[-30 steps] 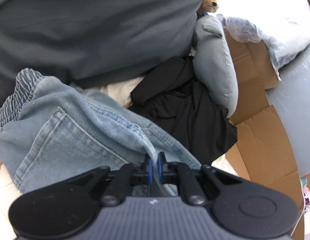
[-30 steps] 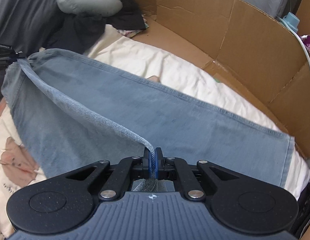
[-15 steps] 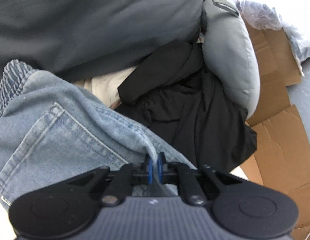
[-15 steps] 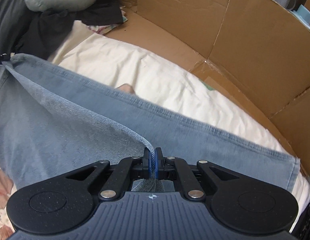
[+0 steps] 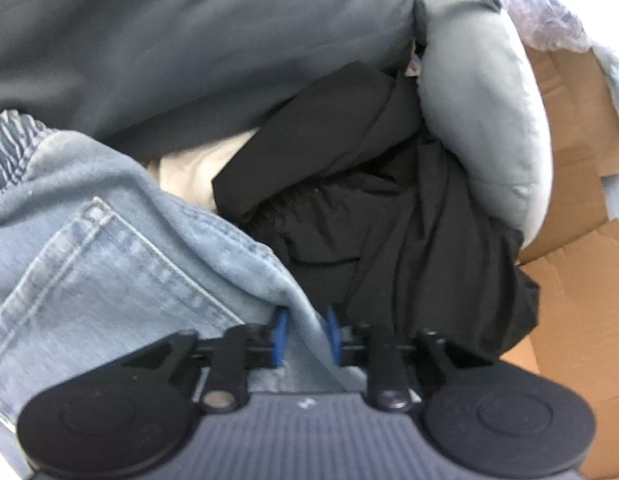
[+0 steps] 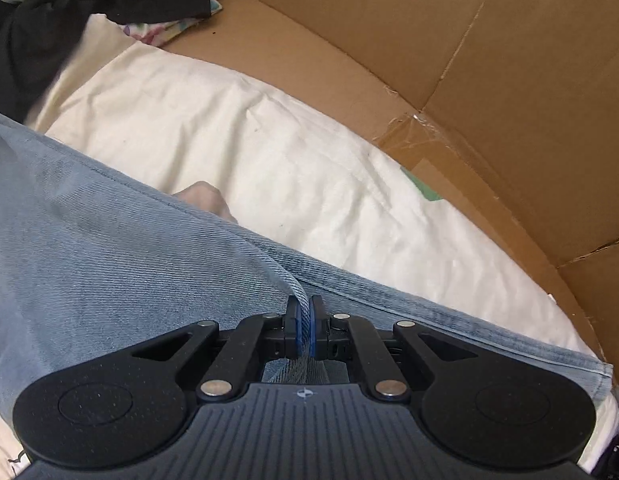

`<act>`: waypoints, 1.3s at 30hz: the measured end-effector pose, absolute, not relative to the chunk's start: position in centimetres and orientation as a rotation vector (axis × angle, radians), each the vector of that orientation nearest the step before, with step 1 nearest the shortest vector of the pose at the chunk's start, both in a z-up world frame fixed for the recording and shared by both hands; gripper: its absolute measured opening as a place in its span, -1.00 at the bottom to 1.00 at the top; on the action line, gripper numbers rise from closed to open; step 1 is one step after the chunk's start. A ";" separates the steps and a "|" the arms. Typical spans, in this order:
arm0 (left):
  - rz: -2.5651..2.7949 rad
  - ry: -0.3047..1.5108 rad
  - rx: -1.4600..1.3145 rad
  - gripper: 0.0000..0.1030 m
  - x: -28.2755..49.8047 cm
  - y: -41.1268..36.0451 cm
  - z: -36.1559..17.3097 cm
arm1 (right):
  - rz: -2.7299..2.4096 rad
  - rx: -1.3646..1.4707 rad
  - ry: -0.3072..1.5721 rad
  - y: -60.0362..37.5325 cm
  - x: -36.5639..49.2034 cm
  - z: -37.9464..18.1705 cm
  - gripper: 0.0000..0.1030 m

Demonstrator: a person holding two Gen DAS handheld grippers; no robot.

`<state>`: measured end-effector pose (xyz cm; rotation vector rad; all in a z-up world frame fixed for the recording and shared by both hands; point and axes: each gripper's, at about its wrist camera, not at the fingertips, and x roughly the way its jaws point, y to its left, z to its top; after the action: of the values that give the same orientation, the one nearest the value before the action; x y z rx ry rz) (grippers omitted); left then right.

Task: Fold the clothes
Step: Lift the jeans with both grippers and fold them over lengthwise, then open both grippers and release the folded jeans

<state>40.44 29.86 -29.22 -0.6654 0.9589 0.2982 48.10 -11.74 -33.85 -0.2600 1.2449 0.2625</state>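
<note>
Light blue jeans (image 5: pixel 109 264) fill the lower left of the left wrist view, showing a back pocket and the elastic waistband. My left gripper (image 5: pixel 305 332) has its blue pads (image 5: pixel 279 334) parted, and a fold of denim still lies loosely between them. In the right wrist view the jeans (image 6: pixel 109 264) spread over a cream sheet (image 6: pixel 269 152), their hem at the lower right. My right gripper (image 6: pixel 304 330) is shut on a ridge of the denim edge. Part of a person's bare foot or knee (image 6: pixel 205 200) shows just beyond the jeans' far edge.
A black garment (image 5: pixel 389 220) lies crumpled just ahead of the left gripper, against a grey neck pillow (image 5: pixel 481 120). A dark grey cloth (image 5: pixel 169 40) fills the top left. Cardboard panels (image 6: pixel 449 40) wall in the bed's far side.
The left gripper's pads have spread apart, loosening their hold on the jeans. Both grippers moved forward and lower, the right one carrying the denim edge toward the far side of the sheet.
</note>
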 end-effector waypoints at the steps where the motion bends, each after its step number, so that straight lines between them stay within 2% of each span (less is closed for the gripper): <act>1: 0.288 0.957 -0.674 -0.46 40.2 29.8 -29.1 | 0.267 -0.258 1.239 -11.8 47.9 -33.9 -0.95; 4: 0.237 0.978 -0.662 -0.49 39.9 29.3 -29.1 | 0.283 -0.254 1.217 -12.0 47.5 -33.9 -0.95; 6: 0.233 0.974 -0.662 -0.59 39.7 29.2 -29.2 | 0.296 -0.267 1.198 -12.1 47.2 -33.5 -0.96; 8: 0.237 0.962 -0.663 -0.79 39.6 29.2 -29.3 | 0.295 -0.272 1.185 -12.0 47.2 -33.0 -0.96; 13: 0.252 0.928 -0.657 -0.85 39.5 29.2 -29.3 | 0.242 -0.258 1.190 -11.8 48.1 -32.8 -0.96; 14: 0.256 0.925 -0.664 -0.81 39.5 29.2 -29.5 | 0.228 -0.249 1.196 -11.8 48.1 -33.0 -0.94; 16: 0.259 0.930 -0.703 -0.69 39.7 29.4 -29.9 | 0.199 -0.230 1.209 -11.9 48.2 -33.5 -0.75; 17: 0.259 0.925 -0.730 -0.54 39.6 29.6 -29.8 | 0.197 -0.225 1.198 -12.1 47.9 -33.0 -0.54; 18: 0.255 0.911 -0.756 -0.45 39.3 29.7 -29.6 | 0.196 -0.220 1.187 -12.4 47.6 -32.5 -0.45; 20: 0.222 0.889 -0.745 -0.11 38.9 29.2 -29.0 | 0.194 -0.210 1.164 -12.9 46.9 -31.4 -0.28; 22: 0.189 0.895 -0.701 -0.10 38.6 28.6 -28.5 | 0.196 -0.198 1.139 -13.5 46.2 -30.0 -0.16; 31: 0.036 0.965 -0.565 -0.09 37.6 25.5 -26.8 | 0.164 -0.144 1.101 -16.6 39.3 -20.7 -0.15; 34: -0.045 0.997 -0.533 -0.04 36.2 23.9 -25.7 | 0.169 -0.161 1.100 -17.1 36.0 -17.4 0.01; 36: -0.079 1.014 -0.523 -0.03 35.1 23.3 -24.8 | 0.187 -0.190 1.088 -17.4 34.0 -15.7 0.02; 39: -0.138 1.017 -0.489 0.08 33.1 22.3 -23.4 | 0.219 -0.226 1.049 -18.0 31.4 -14.4 0.03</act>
<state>33.13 22.29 -23.38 -0.4887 1.0172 -0.1379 31.36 -17.95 -14.42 -0.2261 1.0488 0.2187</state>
